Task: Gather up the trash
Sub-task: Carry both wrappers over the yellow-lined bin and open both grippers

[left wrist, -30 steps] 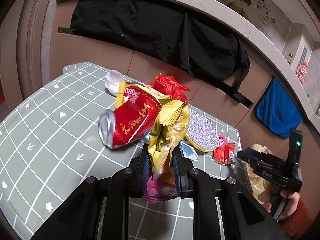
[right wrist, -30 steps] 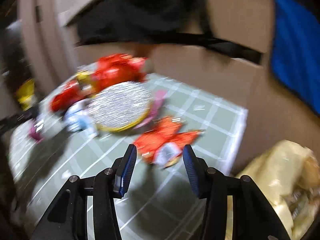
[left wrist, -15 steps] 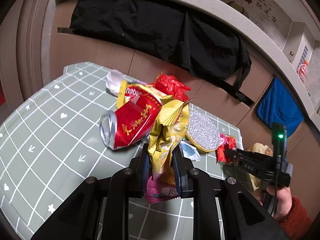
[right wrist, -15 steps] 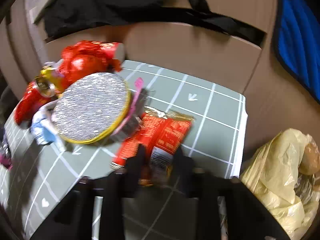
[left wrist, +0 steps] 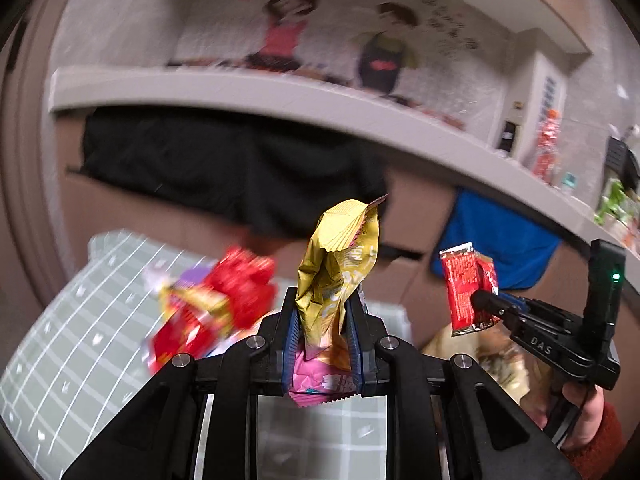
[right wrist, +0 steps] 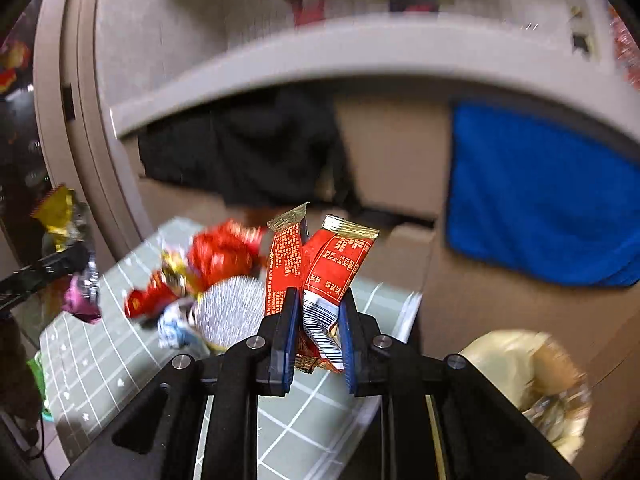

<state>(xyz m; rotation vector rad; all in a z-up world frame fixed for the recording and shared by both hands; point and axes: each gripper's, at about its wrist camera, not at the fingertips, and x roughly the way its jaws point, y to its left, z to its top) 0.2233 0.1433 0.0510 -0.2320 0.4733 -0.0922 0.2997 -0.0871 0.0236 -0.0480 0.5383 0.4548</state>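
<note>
Your left tool (left wrist: 323, 344) is clenched on a gold wrapper (left wrist: 338, 264) that stands upright between the blue pads, with a pink wrapper (left wrist: 320, 388) pinched in the same grip just below it. Both are lifted clear of the counter (left wrist: 80, 344).

Your right tool (right wrist: 316, 340) has just been closing and is now clamped on a red snack packet (right wrist: 320, 272), folded into a V, its barcode end between the pads. In the left wrist view the same packet (left wrist: 466, 288) hangs at the tip of the right tool (left wrist: 486, 304), raised above the counter edge, with your hand (left wrist: 580, 412) and a red-orange sleeve (left wrist: 600, 436) on the handle.

Left on the green gridded counter (right wrist: 100, 356): a blurred heap of red and yellow wrappers (right wrist: 208, 264), a silver glittery disc (right wrist: 232, 312) and a small pale blue-white scrap (right wrist: 176, 328) touching its left edge.

A yellow plastic bag (right wrist: 532, 380) sits off the counter's right edge, below the right tool. A black cloth (right wrist: 248, 152) and a blue towel (right wrist: 536, 196) hang on the brown panel behind.
</note>
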